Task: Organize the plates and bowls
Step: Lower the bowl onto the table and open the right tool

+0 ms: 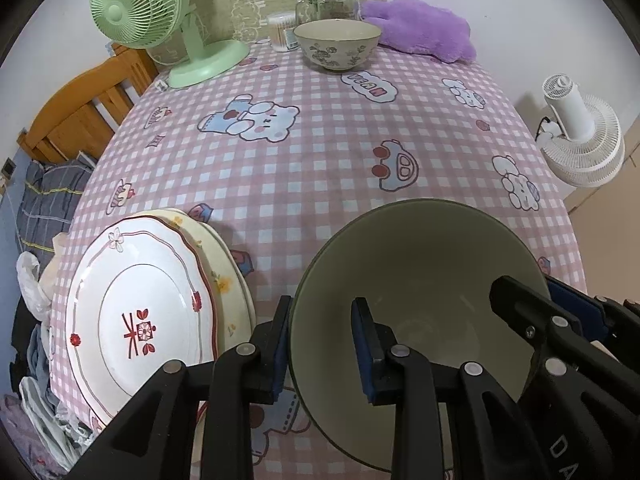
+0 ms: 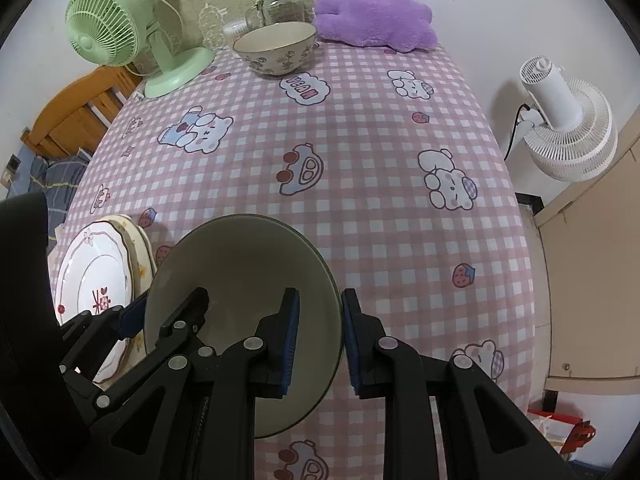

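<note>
A large green-rimmed cream bowl (image 1: 420, 280) sits near the table's front edge; it also shows in the right wrist view (image 2: 248, 264). My left gripper (image 1: 322, 344) straddles its left rim, one finger inside and one outside, open around the wall. My right gripper (image 2: 320, 336) straddles its right rim the same way and shows in the left wrist view (image 1: 560, 316). A stack of plates (image 1: 140, 312), topped by a white plate with red flowers, lies left of the bowl. A floral bowl (image 1: 338, 44) stands at the table's far end.
A green desk fan (image 1: 140, 12), a glass jar (image 1: 332, 0) and a purple plush (image 1: 424, 28) stand at the back. A white fan (image 2: 568, 128) stands right of the table. A wooden bed frame (image 1: 80, 108) is on the left. Pink checked tablecloth (image 1: 320, 168) covers the table.
</note>
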`<state>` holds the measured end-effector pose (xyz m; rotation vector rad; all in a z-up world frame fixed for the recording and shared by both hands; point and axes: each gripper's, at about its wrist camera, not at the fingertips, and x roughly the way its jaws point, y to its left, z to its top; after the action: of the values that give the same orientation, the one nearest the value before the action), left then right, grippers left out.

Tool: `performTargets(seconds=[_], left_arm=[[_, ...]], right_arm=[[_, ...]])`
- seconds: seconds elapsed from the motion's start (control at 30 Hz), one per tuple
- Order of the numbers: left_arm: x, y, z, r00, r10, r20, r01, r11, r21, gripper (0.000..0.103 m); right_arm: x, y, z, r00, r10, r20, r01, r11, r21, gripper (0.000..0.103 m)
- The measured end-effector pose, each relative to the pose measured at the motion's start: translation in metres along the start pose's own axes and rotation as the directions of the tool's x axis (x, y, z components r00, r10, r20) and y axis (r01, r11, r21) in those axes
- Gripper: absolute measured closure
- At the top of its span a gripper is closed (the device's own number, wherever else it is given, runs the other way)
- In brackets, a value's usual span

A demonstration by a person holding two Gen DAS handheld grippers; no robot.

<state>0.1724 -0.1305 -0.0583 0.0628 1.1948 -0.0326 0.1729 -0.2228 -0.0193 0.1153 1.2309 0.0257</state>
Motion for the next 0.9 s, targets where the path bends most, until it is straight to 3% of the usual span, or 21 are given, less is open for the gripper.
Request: performTargets(seconds=[0.23,0.3,0.37,0.5,0.7,0.9], left_arm=[[-0.022,0.005,0.002,0.998,-0.041,0.041,0.04,0.999,0.032,0.056],[-0.031,0.008,0.003,0.996,-0.065,0.056,0.063,0.997,0.04,0.041],[-0.039,0.013,0.005,0.995,-0.082,0.065,0.079,0.996,0.045,0.036],[-0.056,0.024,0.014,0.988,-0.116,0.099,0.11,0.992,0.061,0.026],[-0.074,0.042,0.038,0.977,-0.155,0.144,0.145,0.986,0.082,0.019],[-0.089,0.048,0.063,0.97,-0.136,0.2,0.114,0.987,0.117,0.019]], right_arm=[[-0.013,0.002,-0.002,0.999,-0.015,0.034,0.014,0.999,0.036,0.075],[-0.021,0.003,0.0,0.999,-0.025,0.049,0.023,0.999,0.049,0.075],[-0.028,0.005,0.002,0.998,-0.033,0.058,0.029,0.998,0.063,0.074],[-0.043,0.015,0.006,0.995,-0.045,0.087,0.037,0.995,0.092,0.039],[-0.068,0.035,0.02,0.983,-0.066,0.172,0.047,0.993,0.112,0.028],[-0.085,0.047,0.042,0.965,-0.08,0.251,0.05,0.991,0.124,0.021]])
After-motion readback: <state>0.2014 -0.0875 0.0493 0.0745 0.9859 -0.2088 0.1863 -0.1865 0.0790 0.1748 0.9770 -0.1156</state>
